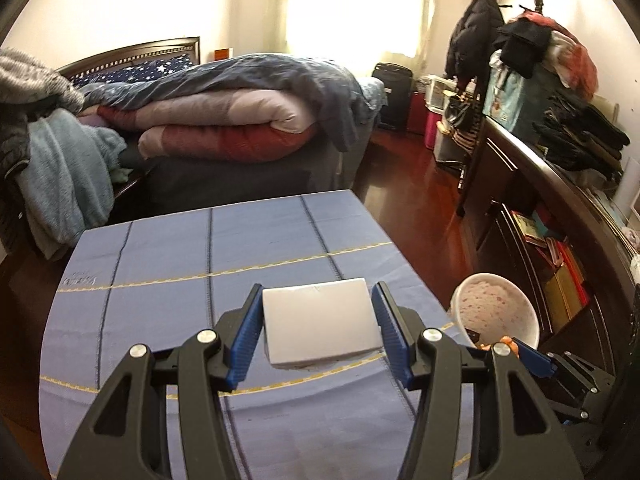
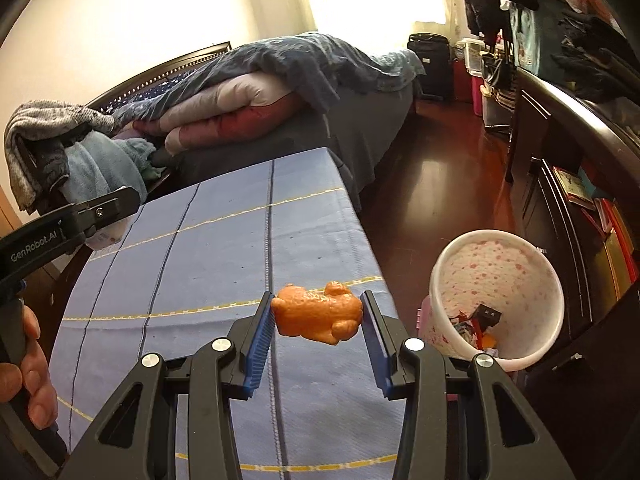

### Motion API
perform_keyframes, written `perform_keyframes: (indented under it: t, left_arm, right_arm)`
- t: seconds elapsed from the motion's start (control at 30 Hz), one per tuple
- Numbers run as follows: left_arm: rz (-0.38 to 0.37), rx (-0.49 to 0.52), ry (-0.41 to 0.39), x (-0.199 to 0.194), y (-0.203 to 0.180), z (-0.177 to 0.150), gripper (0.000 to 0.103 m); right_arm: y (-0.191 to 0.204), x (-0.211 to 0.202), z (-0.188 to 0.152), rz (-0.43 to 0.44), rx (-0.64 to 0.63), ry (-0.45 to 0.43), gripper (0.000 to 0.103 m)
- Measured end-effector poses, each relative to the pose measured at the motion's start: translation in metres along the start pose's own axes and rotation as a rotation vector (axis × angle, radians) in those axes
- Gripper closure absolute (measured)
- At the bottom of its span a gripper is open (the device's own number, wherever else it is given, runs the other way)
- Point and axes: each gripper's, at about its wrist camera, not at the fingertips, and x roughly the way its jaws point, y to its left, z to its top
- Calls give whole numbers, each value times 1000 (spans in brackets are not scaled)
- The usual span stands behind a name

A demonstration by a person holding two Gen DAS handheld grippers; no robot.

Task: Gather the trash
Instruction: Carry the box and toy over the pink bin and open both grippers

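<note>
Both grippers are loaded and raised above the blue checked tablecloth (image 1: pixel 224 248), neither item resting on it. The left gripper (image 1: pixel 318 326) is clamped on a flat white rectangular block (image 1: pixel 320 326), blue pads pressing its two short sides; the block sits level between the jaws, broad face up, which looks like a side pinch chosen because the piece is too thin to take from above. The right gripper (image 2: pixel 318 316) is clenched on a small orange bear-shaped figure (image 2: pixel 318 314), pads against its head end and its rump, the figure lying on its side across the gap. Both tools tilt downward over the near part of the table, fingers pointing toward the bed (image 2: pixel 280 92). In the right wrist view a hand (image 2: pixel 24 364) is wrapped round the left tool's handle at the left edge, so the two tools ride side by side, left one further toward the table's far-left corner. The white bin with a pink-flecked liner (image 2: pixel 496 280) stands on the dark wood floor just beside the table's right edge, already holding scraps of mixed litter. Judgement: this is the carry stage; the right gripper is nearer the bin and probably empties first. Risk: the bear's rounded skin could slip from the pads if the wrist rolls.
</note>
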Motion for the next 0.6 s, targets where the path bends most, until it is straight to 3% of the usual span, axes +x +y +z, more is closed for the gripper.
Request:
perform_keyframes:
  t: [0.6]
  left_arm:
    - [-147, 125, 2, 23, -86, 12, 48]
  right_arm:
    - [-61, -19, 0, -93, 84, -39, 59]
